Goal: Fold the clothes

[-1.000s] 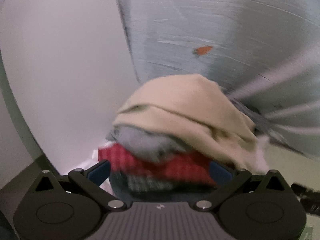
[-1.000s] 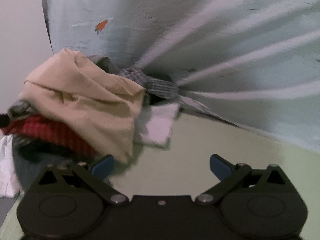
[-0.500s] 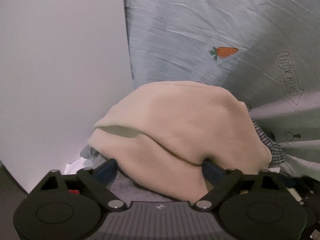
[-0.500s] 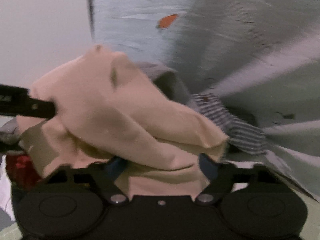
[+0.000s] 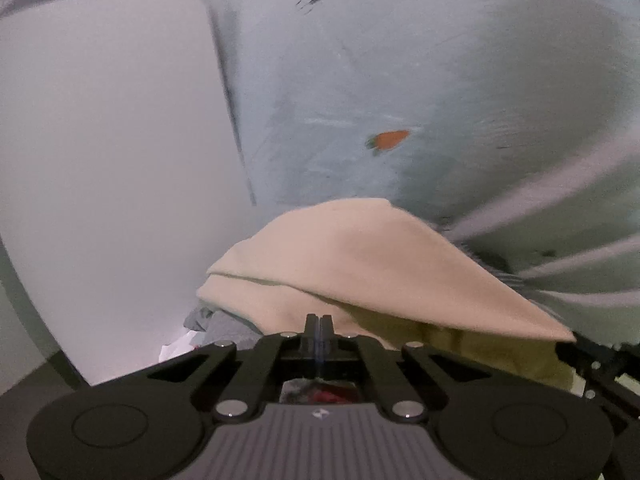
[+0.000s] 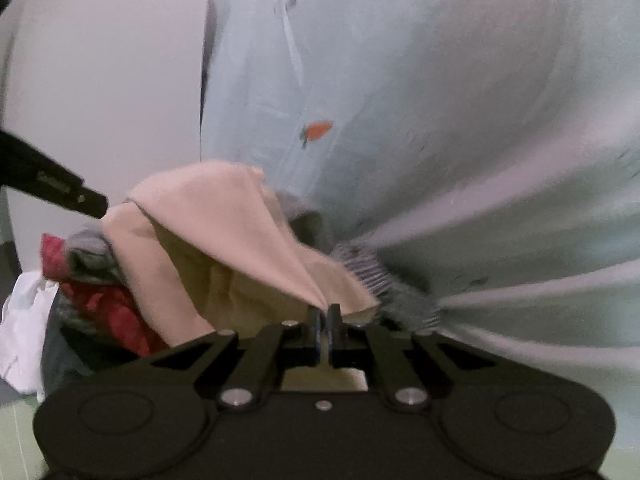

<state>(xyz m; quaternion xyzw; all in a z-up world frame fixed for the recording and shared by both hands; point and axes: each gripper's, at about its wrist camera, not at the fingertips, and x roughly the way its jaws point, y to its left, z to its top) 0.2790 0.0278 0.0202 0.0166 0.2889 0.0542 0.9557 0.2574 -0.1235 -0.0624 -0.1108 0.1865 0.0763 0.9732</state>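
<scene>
While your left gripper (image 5: 319,322) pinches the beige cloth (image 5: 360,256) with its fingers pressed together, your right gripper (image 6: 323,314) clamps the same cloth (image 6: 208,232) at its fold. The cloth drapes over a heap of clothes (image 6: 96,292) at ten o'clock of the right gripper, before a pale sheet (image 6: 440,100) with a carrot print (image 6: 318,130).

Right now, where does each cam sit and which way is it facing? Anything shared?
Left wrist: on the left gripper, looking along its shut fingers at the beige garment; the right gripper shows at right.
Right wrist: on the right gripper, shut on the same beige garment; the left gripper enters at left.
Shared: the garment, the clothes pile, the carrot print.
</scene>
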